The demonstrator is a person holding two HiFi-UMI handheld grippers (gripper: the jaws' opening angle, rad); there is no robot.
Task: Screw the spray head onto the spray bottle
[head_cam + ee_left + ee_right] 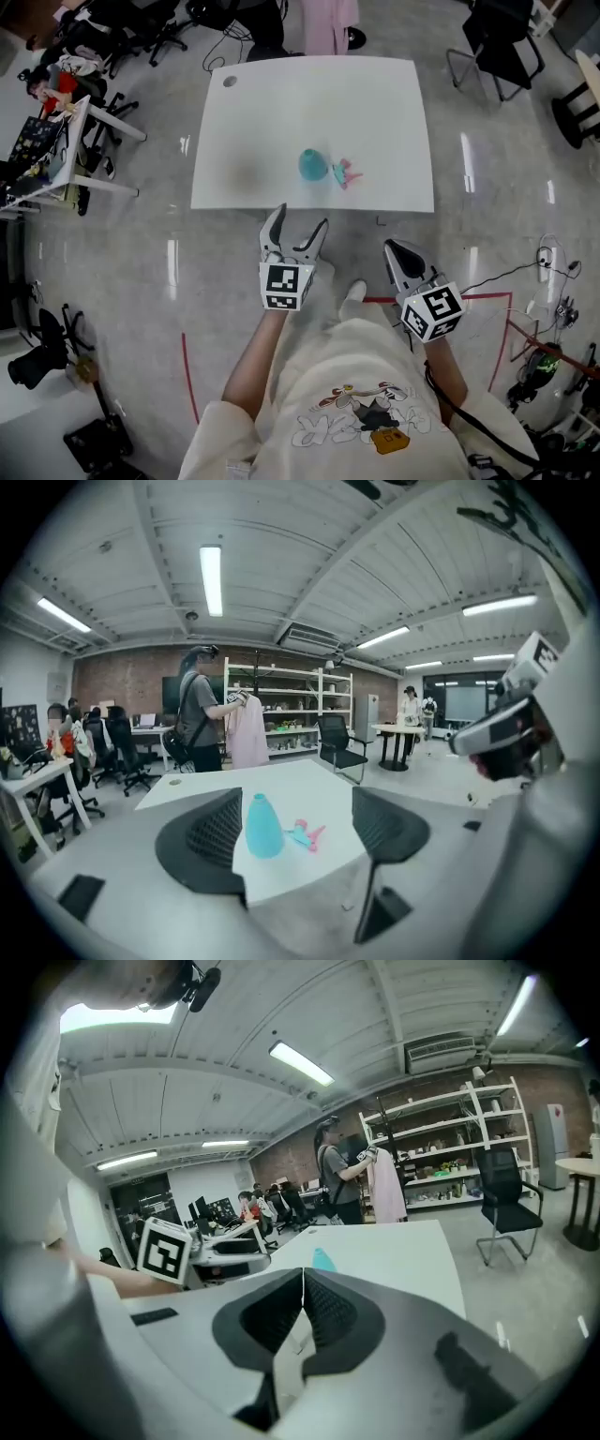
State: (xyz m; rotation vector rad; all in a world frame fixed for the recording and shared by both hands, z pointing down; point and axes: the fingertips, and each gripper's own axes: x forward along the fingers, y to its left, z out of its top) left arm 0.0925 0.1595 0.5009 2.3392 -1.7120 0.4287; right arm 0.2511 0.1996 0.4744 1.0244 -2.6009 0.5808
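A teal spray bottle stands upright near the front edge of the white table, with a pink and teal spray head lying on its side just to its right. Both show between the jaws in the left gripper view, the bottle and the spray head. My left gripper is open and empty, held off the table's front edge. My right gripper is shut with nothing in it, further right and nearer me. In the right gripper view only the bottle's top peeks above the closed jaws.
A small round mark sits at the table's far left corner. A person stands beyond the table by a hanging pink garment. Office chairs, desks and shelving surround the table; cables lie on the floor at right.
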